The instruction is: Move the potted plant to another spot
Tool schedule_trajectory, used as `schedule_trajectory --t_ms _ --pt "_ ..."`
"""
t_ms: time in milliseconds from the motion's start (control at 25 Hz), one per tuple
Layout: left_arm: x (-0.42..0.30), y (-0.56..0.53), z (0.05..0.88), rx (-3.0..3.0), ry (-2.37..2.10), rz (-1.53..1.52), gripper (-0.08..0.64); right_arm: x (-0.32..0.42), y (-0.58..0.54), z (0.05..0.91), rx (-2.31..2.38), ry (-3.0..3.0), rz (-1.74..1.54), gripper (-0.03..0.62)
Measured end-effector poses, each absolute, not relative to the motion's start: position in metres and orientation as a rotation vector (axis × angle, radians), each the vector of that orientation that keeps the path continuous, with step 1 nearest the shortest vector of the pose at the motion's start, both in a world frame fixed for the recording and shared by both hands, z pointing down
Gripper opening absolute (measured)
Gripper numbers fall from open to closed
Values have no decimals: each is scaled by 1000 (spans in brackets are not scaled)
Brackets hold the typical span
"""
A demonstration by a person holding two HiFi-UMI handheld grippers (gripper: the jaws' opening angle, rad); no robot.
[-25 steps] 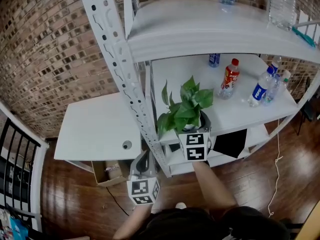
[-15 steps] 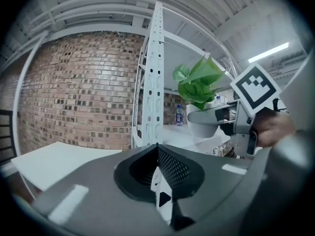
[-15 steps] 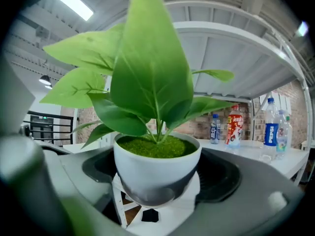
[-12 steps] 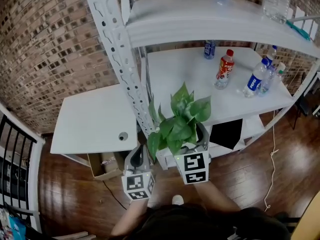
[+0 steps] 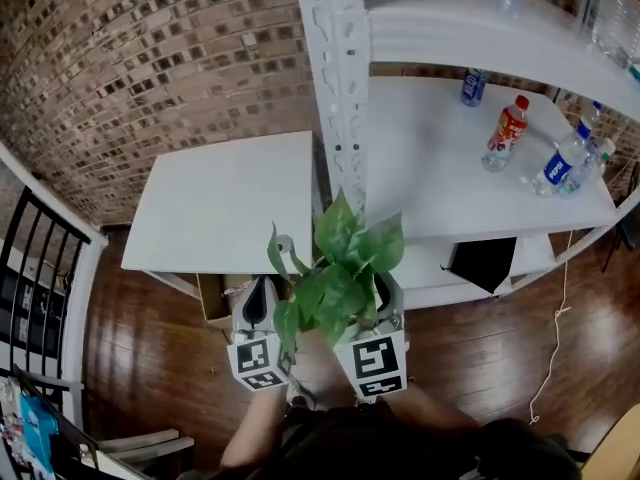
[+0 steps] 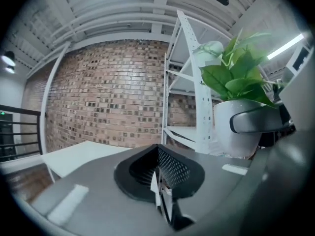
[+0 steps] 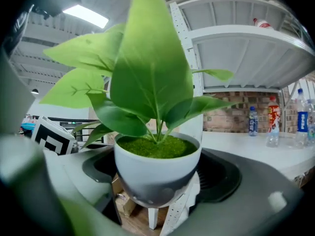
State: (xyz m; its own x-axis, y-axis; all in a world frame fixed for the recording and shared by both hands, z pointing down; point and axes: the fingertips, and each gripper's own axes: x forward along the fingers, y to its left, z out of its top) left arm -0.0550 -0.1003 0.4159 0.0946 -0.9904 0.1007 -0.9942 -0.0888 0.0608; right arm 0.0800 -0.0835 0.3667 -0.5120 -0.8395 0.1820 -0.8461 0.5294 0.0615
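Starting at the far left of the head view, a black metal railing [image 5: 30,268] stands before a rough brick wall [image 5: 150,58], and glossy wooden floor [image 5: 150,368] runs beneath a flat white table [image 5: 230,203]. An open cardboard box [image 5: 215,293] sits under the table's near edge; what it holds cannot be made out. Next comes the left gripper [image 6: 158,173], grey and smooth-shelled, its two jaws pressed together on nothing, hanging just beside the plant. The potted plant [image 5: 340,268] is held up in the air over the floor, in front of the shelving's perforated white post [image 5: 340,68] and close to the person's body. Its pot is round, smooth and white, tapering downward, filled to the rim with grainy green moss from which broad glossy leaves rise. The right gripper [image 7: 158,183] clasps this pot, its dark curved jaws hugging the lower half from both sides, so the leaves stand upright directly above the jaws. Farther right, the white shelf [image 5: 450,168] carries upright plastic bottles: a small blue one [image 5: 473,86] at the back, a red-labelled one [image 5: 505,133] with a red cap, and clear blue-labelled ones [image 5: 560,163] clustered near the right end. A flat black object [image 5: 483,261] lies on the lower shelf.
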Motion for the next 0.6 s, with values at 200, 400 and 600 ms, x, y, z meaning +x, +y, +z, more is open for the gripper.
schedule_trajectory --t_ms 200,400,600 --pt "-129 -100 412 2162 -2127 33 15 13 -103 375 1391 -2597 50 480" --pt "-190 -112 416 2179 -2152 41 17 -33 -145 390 1473 -2545 57 480" --pt "-233 -136 428 2239 -2087 43 15 -74 -179 413 1582 -2479 66 480"
